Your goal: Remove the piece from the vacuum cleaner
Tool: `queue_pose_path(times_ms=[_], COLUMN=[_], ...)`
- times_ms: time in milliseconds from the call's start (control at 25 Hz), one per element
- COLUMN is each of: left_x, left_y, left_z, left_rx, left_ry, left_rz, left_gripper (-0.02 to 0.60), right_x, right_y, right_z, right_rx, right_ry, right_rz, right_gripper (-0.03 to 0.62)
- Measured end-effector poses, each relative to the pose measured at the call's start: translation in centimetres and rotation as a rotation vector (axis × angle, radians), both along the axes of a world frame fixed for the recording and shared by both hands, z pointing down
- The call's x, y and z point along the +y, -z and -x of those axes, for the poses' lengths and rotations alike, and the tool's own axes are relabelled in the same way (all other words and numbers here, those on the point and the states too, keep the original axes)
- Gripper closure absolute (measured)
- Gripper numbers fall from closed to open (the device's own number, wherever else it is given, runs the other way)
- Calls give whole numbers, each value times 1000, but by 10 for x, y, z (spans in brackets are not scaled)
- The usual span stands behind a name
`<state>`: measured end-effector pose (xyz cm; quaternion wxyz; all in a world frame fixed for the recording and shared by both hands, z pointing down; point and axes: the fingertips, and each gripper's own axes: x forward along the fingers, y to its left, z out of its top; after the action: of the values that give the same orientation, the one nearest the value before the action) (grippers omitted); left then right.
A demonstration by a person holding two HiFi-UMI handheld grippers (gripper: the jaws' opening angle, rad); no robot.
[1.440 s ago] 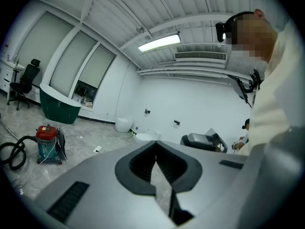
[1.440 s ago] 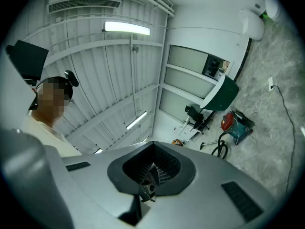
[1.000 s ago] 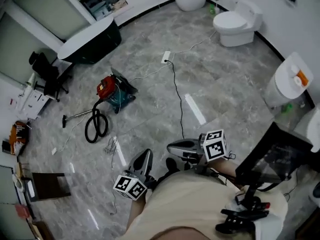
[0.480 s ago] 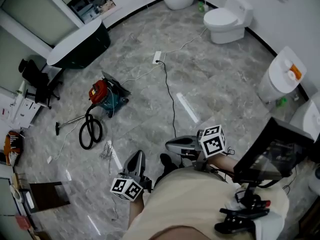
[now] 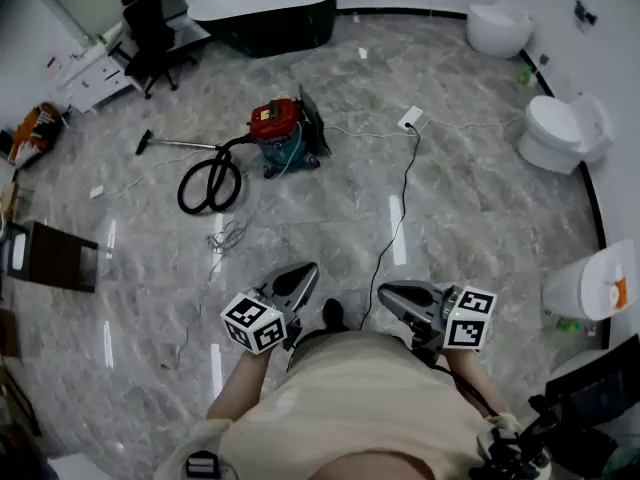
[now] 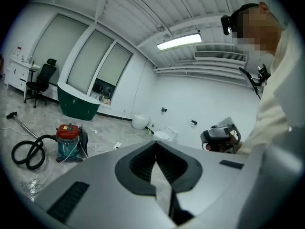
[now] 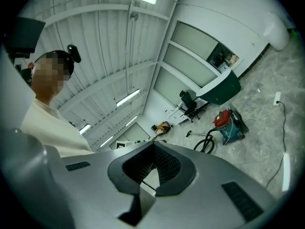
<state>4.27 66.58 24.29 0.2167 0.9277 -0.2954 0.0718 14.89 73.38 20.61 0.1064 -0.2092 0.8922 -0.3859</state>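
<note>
Red-lidded teal vacuum cleaner [image 5: 283, 136] spotted at eleven o'clock, black hose [image 5: 210, 183] looped beside, left gripper [image 5: 303, 276] and right gripper [image 5: 386, 294] held closed, empty.

We find the whole floor swung round in the head view. The vacuum cleaner [image 5: 283, 133], at the left of the frame 1 second ago, now lies near the top centre, ahead of both grippers, with its hose [image 5: 210, 183] coiled to its left. The bathtub [image 5: 265, 13] has slid from the upper left to the top middle. The toilet [image 5: 560, 133] from the top right now sits at the right edge. The left gripper [image 5: 303, 274] has come up from the lower edge, and the right gripper [image 5: 385, 292] has shifted rightward. The 2 now sit side by side.
</note>
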Motion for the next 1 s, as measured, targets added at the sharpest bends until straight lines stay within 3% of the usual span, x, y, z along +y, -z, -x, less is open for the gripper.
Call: queue_pose_path(times_ms=[280,480,640,760,1000], left_x=[-44,-65,-72,-74,-89], left_y=[4,22,26,26,14], left_z=[30,54,77,88,104], left_rx=[11,61,35,60,56], left_ry=[-38,-11,14,-5,51], left_rz=[-15,-71,-118,-112,-107], left_gripper=[577,577,577,577,577], right_x=[-31,-58,-76,-84,-80], right_y=[21,26,24,21,23], right_z=[56,89,108,118,132], right_rx=[64,31,-8,-14,-25], right_ry=[77,171,177,172,240], right_rz=[-126,-99,-49,-30,-68], right_gripper=[592,592,592,592,592])
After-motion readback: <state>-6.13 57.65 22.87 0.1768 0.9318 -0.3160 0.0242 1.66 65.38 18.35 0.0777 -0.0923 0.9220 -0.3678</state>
